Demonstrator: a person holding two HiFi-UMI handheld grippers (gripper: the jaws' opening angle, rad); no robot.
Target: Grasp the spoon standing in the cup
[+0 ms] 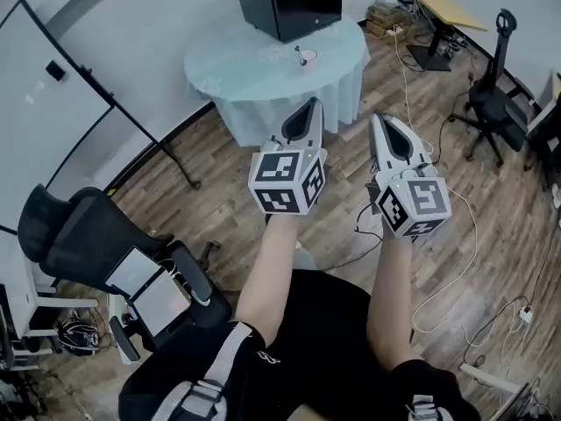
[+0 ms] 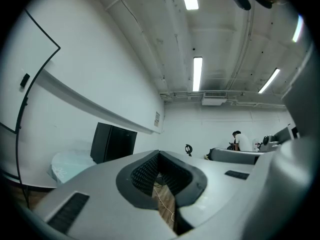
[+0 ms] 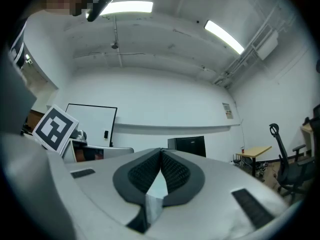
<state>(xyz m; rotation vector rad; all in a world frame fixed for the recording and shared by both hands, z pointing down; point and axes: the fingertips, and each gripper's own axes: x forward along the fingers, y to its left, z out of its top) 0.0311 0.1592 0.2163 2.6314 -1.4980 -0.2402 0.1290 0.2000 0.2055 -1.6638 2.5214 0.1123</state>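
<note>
A small white cup (image 1: 306, 57) with a dark spoon (image 1: 300, 53) standing in it sits on the round, pale-clothed table (image 1: 254, 73) at the far side of the room. Both grippers are held in the air well short of the table, pointing towards it. My left gripper (image 1: 311, 103) is shut with nothing between its jaws, and its tip lies just below the table's near edge in the head view. My right gripper (image 1: 382, 119) is beside it on the right, also shut and empty. Neither gripper view shows the cup; in both of them the jaws, left gripper (image 2: 159, 153) and right gripper (image 3: 161, 150), meet at the tips.
A tall black box (image 1: 289, 3) stands on the table behind the cup. A whiteboard on a stand (image 1: 61, 103) is at the left, a black office chair (image 1: 96, 244) at the near left and another chair (image 1: 495, 103) at the right. Cables (image 1: 465, 261) trail over the wood floor.
</note>
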